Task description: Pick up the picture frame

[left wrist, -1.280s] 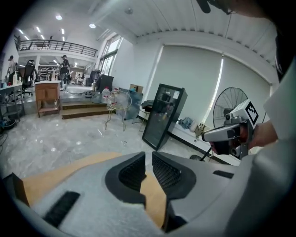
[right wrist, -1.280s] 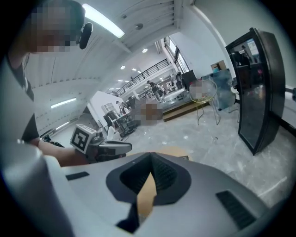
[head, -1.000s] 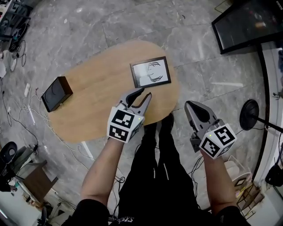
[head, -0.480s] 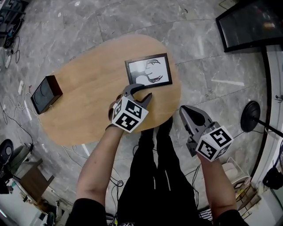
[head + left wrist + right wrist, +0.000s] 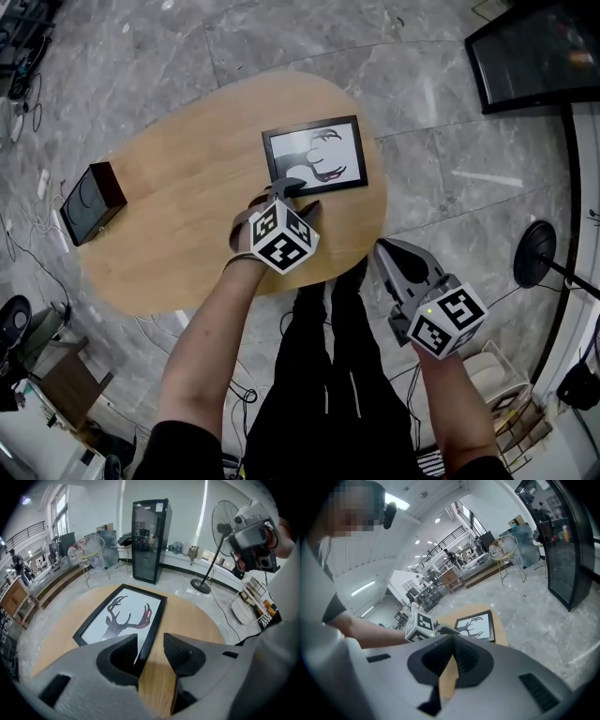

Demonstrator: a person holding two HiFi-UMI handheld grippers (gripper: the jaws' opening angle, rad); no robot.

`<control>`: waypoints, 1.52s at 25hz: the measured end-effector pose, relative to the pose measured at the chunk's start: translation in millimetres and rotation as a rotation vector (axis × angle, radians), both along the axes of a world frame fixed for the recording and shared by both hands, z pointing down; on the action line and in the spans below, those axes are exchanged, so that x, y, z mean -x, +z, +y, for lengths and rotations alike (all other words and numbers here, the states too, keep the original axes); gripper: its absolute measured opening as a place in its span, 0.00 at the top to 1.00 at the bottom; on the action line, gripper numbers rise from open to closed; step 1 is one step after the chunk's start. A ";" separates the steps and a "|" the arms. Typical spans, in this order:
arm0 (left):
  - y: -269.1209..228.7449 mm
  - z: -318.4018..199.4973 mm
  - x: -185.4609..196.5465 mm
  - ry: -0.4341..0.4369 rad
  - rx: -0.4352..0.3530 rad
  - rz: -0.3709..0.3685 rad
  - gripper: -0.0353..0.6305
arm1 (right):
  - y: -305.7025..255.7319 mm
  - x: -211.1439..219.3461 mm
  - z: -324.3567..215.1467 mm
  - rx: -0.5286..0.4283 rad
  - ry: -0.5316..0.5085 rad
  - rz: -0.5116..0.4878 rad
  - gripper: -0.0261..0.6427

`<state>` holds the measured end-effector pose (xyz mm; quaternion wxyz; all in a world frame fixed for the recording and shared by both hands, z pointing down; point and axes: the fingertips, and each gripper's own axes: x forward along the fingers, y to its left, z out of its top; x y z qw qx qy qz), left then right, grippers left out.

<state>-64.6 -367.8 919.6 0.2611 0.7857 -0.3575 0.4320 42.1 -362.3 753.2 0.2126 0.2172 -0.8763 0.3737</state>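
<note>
- The left tool (image 5: 298, 197) points steeply down at the tabletop (image 5: 187, 216), its marker cube (image 5: 281, 236) uppermost and turned cornerwise in the head view
- The left forearm (image 5: 202, 347) is stretched forward over the near rim of the tabletop, with the wrist bent downward
- This tool's jaws stand apart and have just been opening; in the left gripper view (image 5: 150, 641) the near right corner and edge of the picture frame (image 5: 124, 616) lie in the gap between them, and neither pad presses on it
- The picture frame (image 5: 314, 155) lies flat on the tabletop near its far right rim, a thin black frame around a white sheet with a dark stag's head
- The left jaw reaches over the frame's near corner, while the right jaw is above bare wood just beside the frame's edge
- The right tool (image 5: 384, 246) is off the tabletop, over the grey stone floor (image 5: 441, 141) just past the near right rim and beside the person's dark trousers (image 5: 328, 356)
- It slopes gently downward toward the tabletop on a bent right forearm (image 5: 459, 394), with its marker cube (image 5: 447, 322) toward the person
- In the right gripper view (image 5: 452, 639) its jaws are clenched tip to tip with nothing between them, and the frame (image 5: 476, 626) shows beyond them
- A small black box (image 5: 89, 202) sits at the tabletop's far left end, well apart from the frame
</note>
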 end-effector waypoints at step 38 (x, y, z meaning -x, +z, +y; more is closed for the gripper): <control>-10.8 -0.7 -9.8 0.049 0.056 -0.107 0.84 | -30.0 -36.9 2.4 -0.027 0.033 0.017 0.95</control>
